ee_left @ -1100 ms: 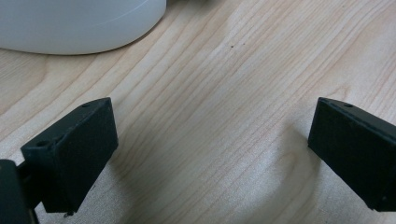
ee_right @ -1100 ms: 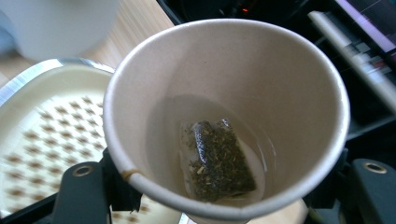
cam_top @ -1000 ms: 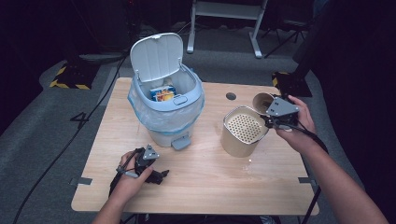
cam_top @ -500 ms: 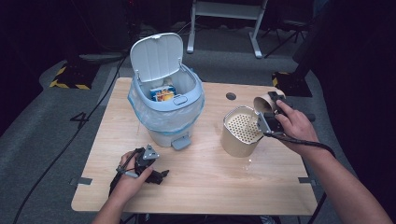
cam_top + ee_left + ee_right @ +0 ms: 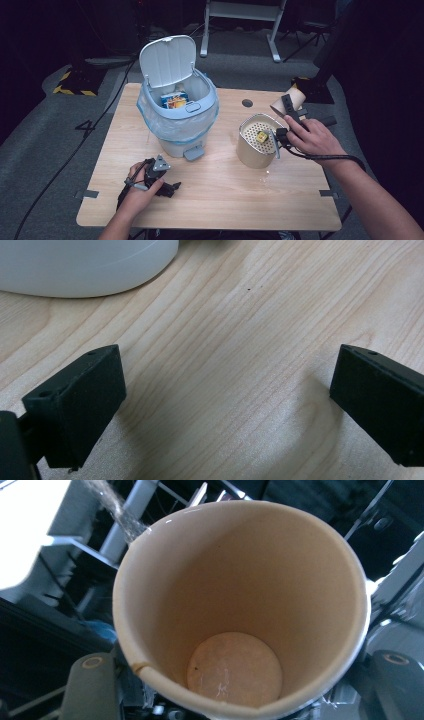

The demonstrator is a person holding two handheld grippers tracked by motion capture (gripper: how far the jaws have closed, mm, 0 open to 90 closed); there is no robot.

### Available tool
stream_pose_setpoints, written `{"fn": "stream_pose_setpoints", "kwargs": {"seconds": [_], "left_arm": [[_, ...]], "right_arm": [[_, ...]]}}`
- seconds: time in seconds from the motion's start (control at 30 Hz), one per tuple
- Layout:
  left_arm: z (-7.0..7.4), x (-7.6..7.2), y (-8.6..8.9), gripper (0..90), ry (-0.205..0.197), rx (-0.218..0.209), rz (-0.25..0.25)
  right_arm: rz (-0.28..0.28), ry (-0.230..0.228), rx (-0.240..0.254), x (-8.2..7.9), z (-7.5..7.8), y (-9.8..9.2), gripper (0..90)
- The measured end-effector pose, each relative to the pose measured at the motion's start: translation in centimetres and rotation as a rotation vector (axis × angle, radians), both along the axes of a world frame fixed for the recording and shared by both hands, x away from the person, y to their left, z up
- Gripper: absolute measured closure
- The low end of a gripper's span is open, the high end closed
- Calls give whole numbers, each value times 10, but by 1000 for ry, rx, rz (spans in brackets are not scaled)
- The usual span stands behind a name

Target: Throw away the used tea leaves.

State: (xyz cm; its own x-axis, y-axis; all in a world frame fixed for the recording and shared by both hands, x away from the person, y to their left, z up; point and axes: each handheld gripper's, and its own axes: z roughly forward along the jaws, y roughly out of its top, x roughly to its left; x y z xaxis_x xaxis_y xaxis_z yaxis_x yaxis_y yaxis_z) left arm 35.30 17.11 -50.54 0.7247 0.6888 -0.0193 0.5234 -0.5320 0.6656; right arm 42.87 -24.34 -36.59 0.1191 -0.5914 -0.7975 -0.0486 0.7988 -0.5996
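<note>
The right gripper (image 5: 289,111) grasps a tan paper cup (image 5: 240,610) beside the perforated metal canister (image 5: 257,141); the left gripper (image 5: 225,405) rests released.

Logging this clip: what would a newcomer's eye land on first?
The pale blue pedal bin at the table's middle back, lid up, a colourful box inside. Right of it, the right tool holds a tilted paper cup beside a perforated canister with a yellow cube.
</note>
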Motion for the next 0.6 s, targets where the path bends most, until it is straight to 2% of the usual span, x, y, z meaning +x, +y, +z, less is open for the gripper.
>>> {"fn": "stream_pose_setpoints", "kwargs": {"seconds": [0.17,0.23,0.6], "left_arm": [[0,0,0,17,0,0,0],[0,0,0,17,0,0,0],[0,0,0,17,0,0,0]], "right_arm": [[25,-46,-93,-2,-5,5,328],[31,-67,-115,-3,-9,6,328],[37,-88,-123,-4,-9,7,326]]}}
